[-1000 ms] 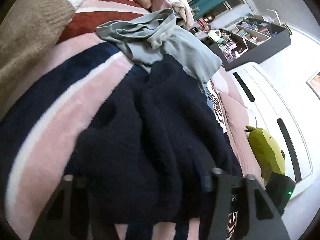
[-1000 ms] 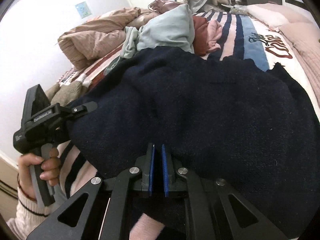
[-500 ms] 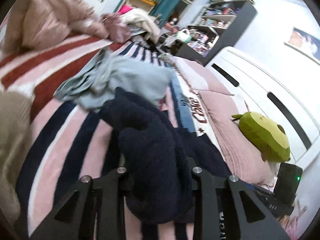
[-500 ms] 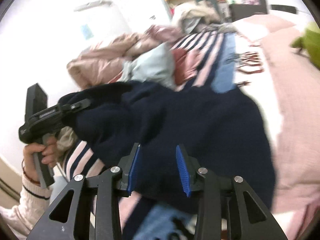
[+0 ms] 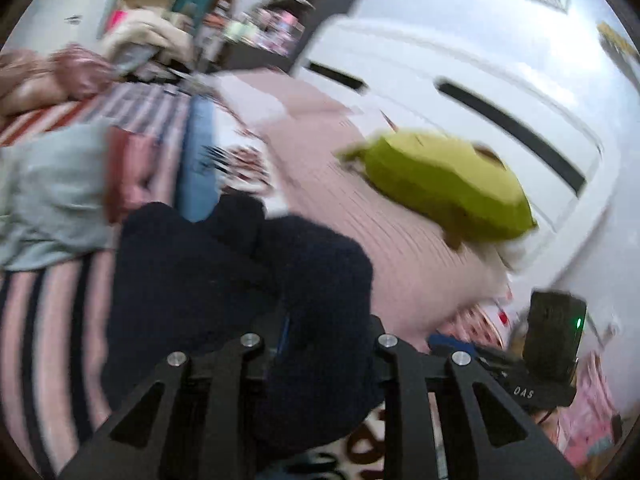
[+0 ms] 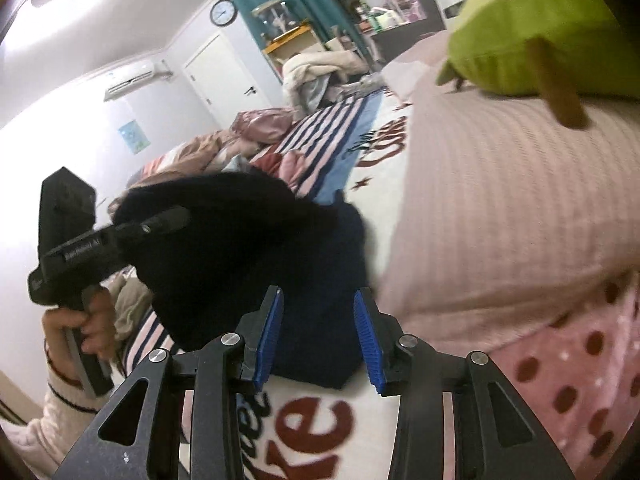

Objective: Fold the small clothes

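- Navy fleece garment (image 6: 256,248) is draped in a dark heap on the striped bedspread (image 6: 320,128), one end lifted up off the bed.
- Left gripper (image 6: 160,220), seen from the right wrist view, has that lifted end bunched around its fingers; the person's left hand (image 6: 86,320) grips the handle below.
- From the left wrist view the same fleece (image 5: 240,280) fills the space between the left gripper's (image 5: 320,340) black fingers and spills over them. The frame is smeared with motion, so it looks clamped on the cloth, though the pad contact itself is buried in fleece.
- Right gripper (image 6: 318,334) has let go: its blue ribbed pads (image 6: 270,336) stand well apart, with the garment's lower edge lying on the bed between and just beyond them, not pinched.
- Pink ribbed pillow (image 6: 500,208) sits just beside the garment on the right, and a green avocado plush (image 6: 540,28) rests on top of it.
- Pale blue-grey garment (image 5: 52,192) lies crumpled on the bedspread to the left of the navy one, with a reddish-pink one (image 5: 128,176) beside it.
- Far across the room, a wall clock (image 6: 223,12) hangs next to a teal curtain (image 6: 304,4).
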`<state>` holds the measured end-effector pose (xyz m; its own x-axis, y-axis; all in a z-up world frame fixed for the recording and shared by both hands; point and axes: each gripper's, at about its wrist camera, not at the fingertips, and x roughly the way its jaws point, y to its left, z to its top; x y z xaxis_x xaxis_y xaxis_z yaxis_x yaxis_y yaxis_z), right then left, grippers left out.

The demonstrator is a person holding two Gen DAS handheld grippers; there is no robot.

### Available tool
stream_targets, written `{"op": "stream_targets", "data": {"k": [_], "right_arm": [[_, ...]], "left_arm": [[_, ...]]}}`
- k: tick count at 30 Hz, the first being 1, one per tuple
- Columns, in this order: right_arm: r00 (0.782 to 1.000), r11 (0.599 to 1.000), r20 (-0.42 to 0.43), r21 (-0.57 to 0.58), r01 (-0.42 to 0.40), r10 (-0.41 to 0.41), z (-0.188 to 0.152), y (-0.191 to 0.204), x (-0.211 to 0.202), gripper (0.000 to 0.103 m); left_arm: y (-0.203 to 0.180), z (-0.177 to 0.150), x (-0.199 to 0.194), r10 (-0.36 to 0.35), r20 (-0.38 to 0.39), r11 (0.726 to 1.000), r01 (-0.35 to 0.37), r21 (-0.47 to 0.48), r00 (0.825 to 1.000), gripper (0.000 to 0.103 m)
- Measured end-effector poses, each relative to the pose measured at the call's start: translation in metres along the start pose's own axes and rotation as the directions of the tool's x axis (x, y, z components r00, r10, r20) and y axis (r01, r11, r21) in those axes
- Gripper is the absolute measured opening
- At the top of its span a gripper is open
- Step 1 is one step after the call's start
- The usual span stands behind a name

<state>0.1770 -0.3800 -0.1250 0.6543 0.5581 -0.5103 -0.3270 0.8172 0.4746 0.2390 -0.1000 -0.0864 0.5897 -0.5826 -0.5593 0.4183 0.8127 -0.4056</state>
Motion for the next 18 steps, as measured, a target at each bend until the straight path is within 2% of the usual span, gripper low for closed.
{"op": "stream_targets", "data": {"k": [4, 6, 8, 10, 11, 12, 13, 16, 18], "right_arm": [[1.0, 0.999, 0.008, 0.029, 0.016, -0.016, -0.001, -0.016, -0.013, 0.033], [0.999, 0.999, 0.01, 0.037, 0.033, -0.033, -0.002, -0.023, -0.017, 0.033], [0.999, 0.998, 0.007, 0.051, 0.036, -0.036, -0.003, -0.029, -0.018, 0.033], [1.0, 0.997, 0.002, 0.067, 0.026, -0.026, -0.003, -0.032, -0.015, 0.034], [1.0, 0.997, -0.002, 0.07, 0.024, -0.024, -0.004, -0.031, -0.014, 0.038], [1.0, 0.997, -0.005, 0.072, 0.021, -0.02, -0.004, -0.031, -0.012, 0.042], [1.0, 0.997, -0.009, 0.07, 0.013, -0.013, -0.004, -0.029, -0.01, 0.048], [0.998, 0.997, -0.017, 0.058, -0.051, 0.052, -0.003, -0.016, -0.002, 0.059], [0.993, 0.991, -0.022, 0.067, -0.115, 0.116, -0.001, -0.006, 0.005, 0.069]], "left_arm": [[-0.029, -0.013, 0.052, -0.03, -0.108, 0.998, 0.035, 0.047, 0.994, 0.019], [-0.034, -0.022, 0.064, -0.036, -0.158, 0.997, 0.046, 0.063, 0.987, 0.021], [-0.038, -0.032, 0.071, -0.057, -0.219, 0.992, 0.08, 0.096, 0.974, 0.032], [-0.044, -0.036, 0.065, -0.073, -0.235, 0.987, 0.103, 0.121, 0.969, 0.043], [-0.044, -0.037, 0.058, -0.092, -0.232, 0.985, 0.122, 0.121, 0.968, 0.053], [-0.043, -0.035, 0.049, -0.12, -0.226, 0.983, 0.148, 0.111, 0.967, 0.059], [-0.043, -0.035, 0.031, -0.171, -0.205, 0.977, 0.193, 0.092, 0.964, 0.069], [-0.035, -0.032, -0.017, -0.238, -0.106, 0.967, 0.245, 0.063, 0.965, 0.076], [-0.021, -0.033, -0.044, -0.22, -0.05, 0.974, 0.222, 0.037, 0.974, 0.079]]}}
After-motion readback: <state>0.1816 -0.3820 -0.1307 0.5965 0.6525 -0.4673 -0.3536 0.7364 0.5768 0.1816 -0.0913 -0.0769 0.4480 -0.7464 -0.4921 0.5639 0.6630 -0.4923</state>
